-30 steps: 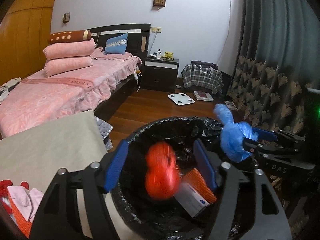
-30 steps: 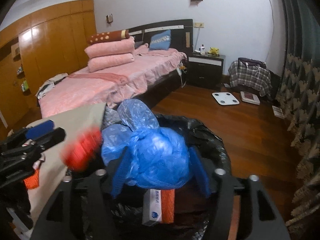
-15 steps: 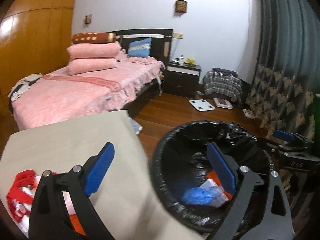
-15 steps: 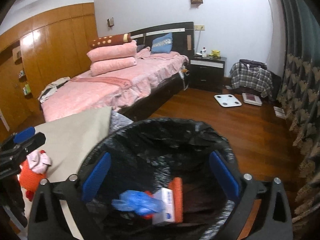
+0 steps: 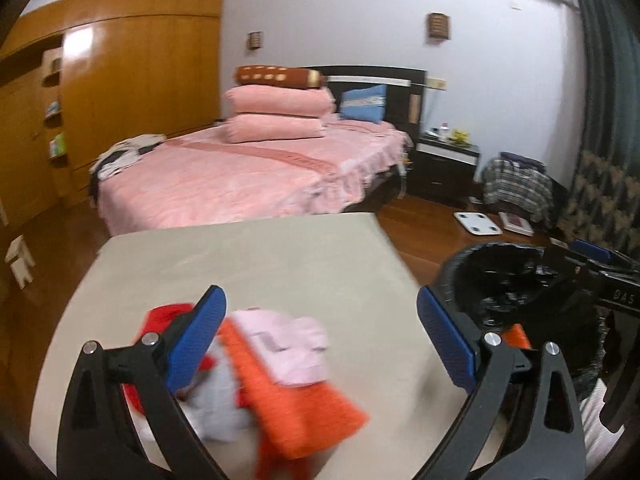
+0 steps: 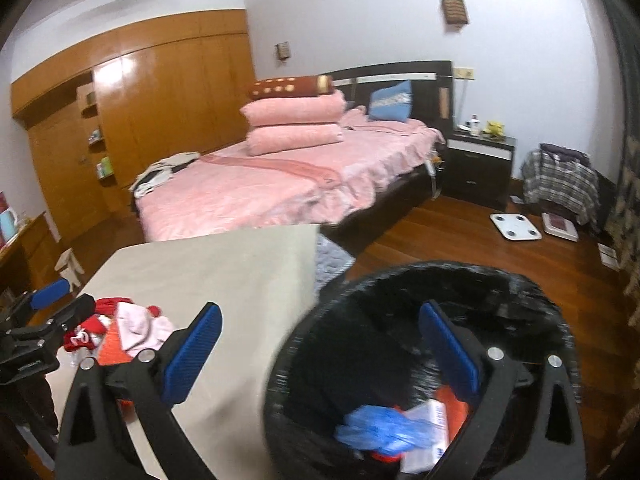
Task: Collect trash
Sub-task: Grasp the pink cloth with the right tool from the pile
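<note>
A black-lined trash bin (image 6: 404, 304) stands right of the beige table (image 5: 256, 268). Inside it lie a blue plastic bag (image 6: 380, 432), a white and orange box (image 6: 432, 424) and something red. My right gripper (image 6: 320, 348) is open and empty above the bin's near rim. My left gripper (image 5: 320, 332) is open and empty over a pile on the table: an orange packet (image 5: 304, 400), a pink packet (image 5: 292, 348), a red wrapper (image 5: 160, 316) and white plastic (image 5: 220, 408). The pile also shows in the right wrist view (image 6: 124, 328).
A pink bed (image 5: 248, 176) lies behind the table. A dark nightstand (image 6: 478, 168), a white scale (image 6: 516, 226) and a plaid-covered item (image 6: 560, 176) stand on the wood floor. A wooden wardrobe (image 6: 160, 108) fills the left wall; a curtain (image 5: 600, 184) hangs right.
Both grippers opened and dropped their loads, a red item and the blue bag, into the bin. My left gripper then swung left over the table's pile; my right gripper shifted slightly left.
</note>
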Demonstrator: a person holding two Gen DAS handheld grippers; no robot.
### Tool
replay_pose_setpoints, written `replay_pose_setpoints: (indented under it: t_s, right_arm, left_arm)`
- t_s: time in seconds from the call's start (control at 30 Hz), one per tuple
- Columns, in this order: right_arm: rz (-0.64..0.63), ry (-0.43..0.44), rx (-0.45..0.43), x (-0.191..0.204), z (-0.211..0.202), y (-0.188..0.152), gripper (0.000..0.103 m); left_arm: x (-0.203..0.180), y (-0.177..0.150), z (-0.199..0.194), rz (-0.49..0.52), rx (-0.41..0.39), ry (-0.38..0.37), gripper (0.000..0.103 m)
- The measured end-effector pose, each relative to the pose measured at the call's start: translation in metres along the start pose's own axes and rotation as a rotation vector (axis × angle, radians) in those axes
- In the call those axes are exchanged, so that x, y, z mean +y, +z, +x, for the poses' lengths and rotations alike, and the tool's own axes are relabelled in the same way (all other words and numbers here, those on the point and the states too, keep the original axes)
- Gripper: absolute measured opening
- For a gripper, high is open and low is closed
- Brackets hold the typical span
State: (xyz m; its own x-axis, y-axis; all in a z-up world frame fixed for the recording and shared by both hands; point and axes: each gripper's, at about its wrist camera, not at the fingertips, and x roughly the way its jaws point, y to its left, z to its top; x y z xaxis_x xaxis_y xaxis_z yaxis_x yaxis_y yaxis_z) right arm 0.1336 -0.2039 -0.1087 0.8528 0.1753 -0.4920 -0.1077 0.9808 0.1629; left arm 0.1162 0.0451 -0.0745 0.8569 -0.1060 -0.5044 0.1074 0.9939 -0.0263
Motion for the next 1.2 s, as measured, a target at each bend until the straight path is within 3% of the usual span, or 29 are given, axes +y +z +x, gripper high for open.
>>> replay_pose_setpoints:
  t_s: [0.23,0.43,0.97,1.2]
  right_arm:
    - [-0.059,0.074,0.003,0.051,0.022,-0.006,0.097]
    - [-0.092,0.122,0.02,0.083,0.038,-0.016,0.097]
    - [-0.201,0.247,0.131,0.167,0.103,-0.037,0.096]
    - [-0.247,0.262,0.199,0.191,0.132,-0.05,0.095]
  left_arm:
    - [0.056,-0.015,-0.013,-0.052,0.008,0.122,0.094]
    - [0.089,-0.027,-0.015,-0.081,0.024,0.183,0.094]
    - [0.133,-0.042,0.001,-0.116,0.069,0.242,0.093]
    - [0.145,-0.046,0.006,-0.138,0.083,0.255,0.093]
